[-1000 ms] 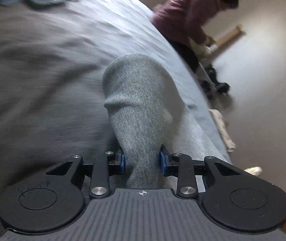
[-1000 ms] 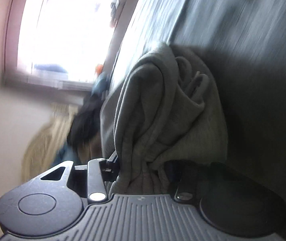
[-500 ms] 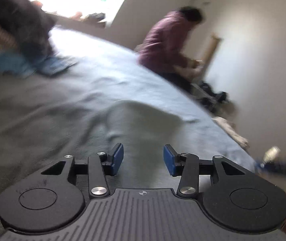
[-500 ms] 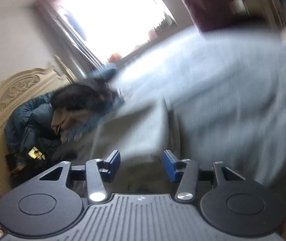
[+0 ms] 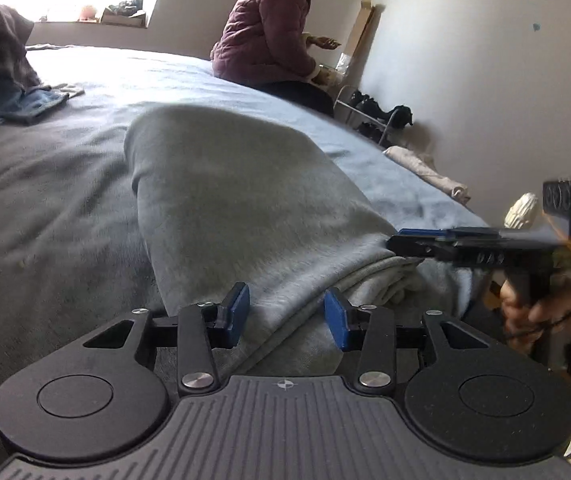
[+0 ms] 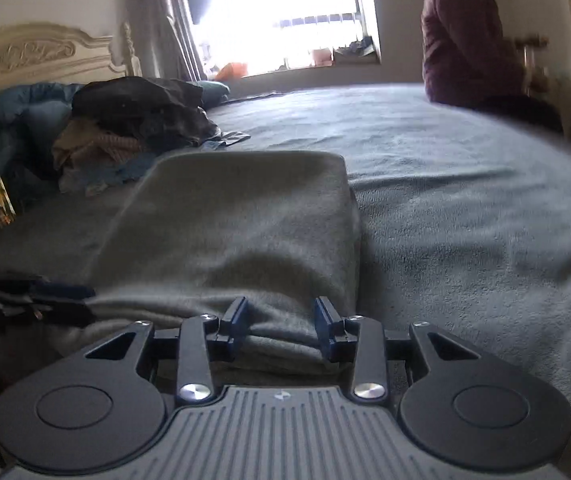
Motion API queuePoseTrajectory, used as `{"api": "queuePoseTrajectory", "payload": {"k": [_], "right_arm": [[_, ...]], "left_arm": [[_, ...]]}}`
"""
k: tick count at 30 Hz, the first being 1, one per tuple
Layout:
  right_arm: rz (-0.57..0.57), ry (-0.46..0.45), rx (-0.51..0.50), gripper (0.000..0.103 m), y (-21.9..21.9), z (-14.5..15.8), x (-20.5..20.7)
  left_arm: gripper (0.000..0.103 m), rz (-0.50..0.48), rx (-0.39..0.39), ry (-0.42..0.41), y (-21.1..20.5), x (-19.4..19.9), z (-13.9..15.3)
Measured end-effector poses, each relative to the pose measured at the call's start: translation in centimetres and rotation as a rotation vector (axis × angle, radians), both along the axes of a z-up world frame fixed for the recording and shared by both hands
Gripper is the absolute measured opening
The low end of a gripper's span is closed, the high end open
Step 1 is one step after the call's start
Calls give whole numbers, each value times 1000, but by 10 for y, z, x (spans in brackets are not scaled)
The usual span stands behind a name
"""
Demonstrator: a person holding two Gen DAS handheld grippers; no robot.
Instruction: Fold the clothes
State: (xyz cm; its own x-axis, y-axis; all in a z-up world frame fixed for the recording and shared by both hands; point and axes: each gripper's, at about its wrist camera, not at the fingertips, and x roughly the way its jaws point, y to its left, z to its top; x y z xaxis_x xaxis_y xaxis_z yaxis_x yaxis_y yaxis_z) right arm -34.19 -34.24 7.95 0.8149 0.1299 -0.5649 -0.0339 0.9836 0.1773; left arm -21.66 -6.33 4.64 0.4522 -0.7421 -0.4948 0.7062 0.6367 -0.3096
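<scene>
The folded grey garment (image 5: 237, 200) lies flat on the bed (image 5: 45, 208), its near edge between the parted, non-gripping jaws of left tool (image 5: 287, 316) and just-narrowing right tool (image 6: 281, 326); next: likely regrasp or tidy.

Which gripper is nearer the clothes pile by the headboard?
Left. The left gripper sits on the pile's side of the folded grey garment; the right gripper is at its other corner.

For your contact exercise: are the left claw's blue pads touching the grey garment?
Apart. The left wrist view shows both pads clear of the grey garment, bare gaps beside the fabric.
</scene>
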Motion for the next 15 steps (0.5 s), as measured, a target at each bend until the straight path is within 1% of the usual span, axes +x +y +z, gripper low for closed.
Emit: {"api": "queuePoseTrajectory", "payload": {"k": [1,2,4,5,7,9,10,11,13,15], "right_arm": [[-5,-14,3,40,0,12,2],[6,-47,7,40,1,26,5],[47,-104,-5,40,8,50,13],[75,-132,-27,40,17,59,24],[128,-171,-75,40,34,70,48],[188,-192,-109,40,57,75,74],[224,-194,-107,40,68,74,87],[260,-192,-105,40,79,73,100],[330,-160,-103,40,98,64,123],[370,-88,-109,39,108,48,148]], "left_arm": [[42,-8,-1,-25,2,-1,7],[43,-19,-13,-46,3,-1,13],[44,-29,-48,-67,2,3,21],[44,-26,-54,-66,-1,6,21],[44,-9,-35,-66,-13,15,15],[44,0,5,-42,-21,22,1],[44,12,23,-19,-25,25,-7],[44,26,19,-1,-25,26,-14],[44,47,-16,10,-21,24,-22],[44,56,-36,1,-18,19,-26]]}}
